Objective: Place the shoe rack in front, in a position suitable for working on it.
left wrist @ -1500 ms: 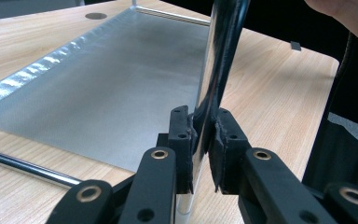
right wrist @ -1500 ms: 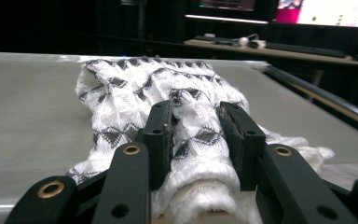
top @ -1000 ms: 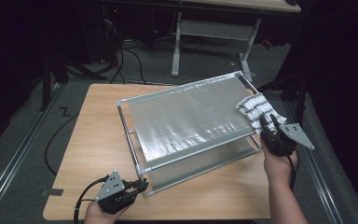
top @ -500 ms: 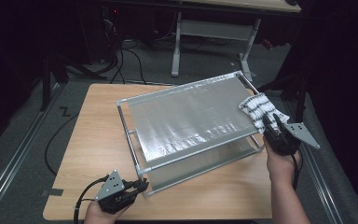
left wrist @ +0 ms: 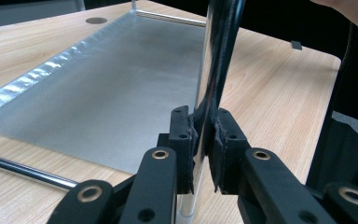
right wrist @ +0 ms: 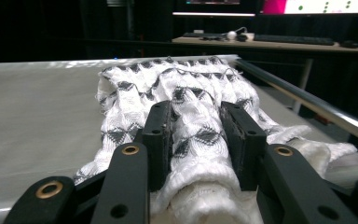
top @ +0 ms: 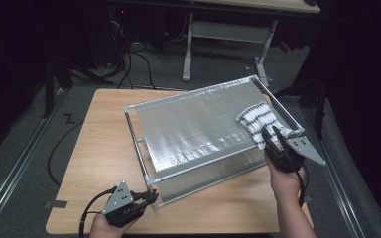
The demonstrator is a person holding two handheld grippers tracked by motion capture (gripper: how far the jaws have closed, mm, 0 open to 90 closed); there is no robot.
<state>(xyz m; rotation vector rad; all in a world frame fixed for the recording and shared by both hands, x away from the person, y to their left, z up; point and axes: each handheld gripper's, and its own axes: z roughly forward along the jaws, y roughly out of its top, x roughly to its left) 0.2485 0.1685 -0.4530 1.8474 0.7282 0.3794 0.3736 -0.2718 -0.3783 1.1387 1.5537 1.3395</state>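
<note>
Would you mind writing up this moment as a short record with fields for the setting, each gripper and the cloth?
setting: wooden table with a metal-framed rack whose top is a grey sheet
left gripper: shut on the near corner post of the rack
right gripper: jaws closed on the bunched near end of the cloth
cloth: white with black pattern, lying on the rack's top near its right rail
likely work: wiping the sheet while the rack is steadied
</note>
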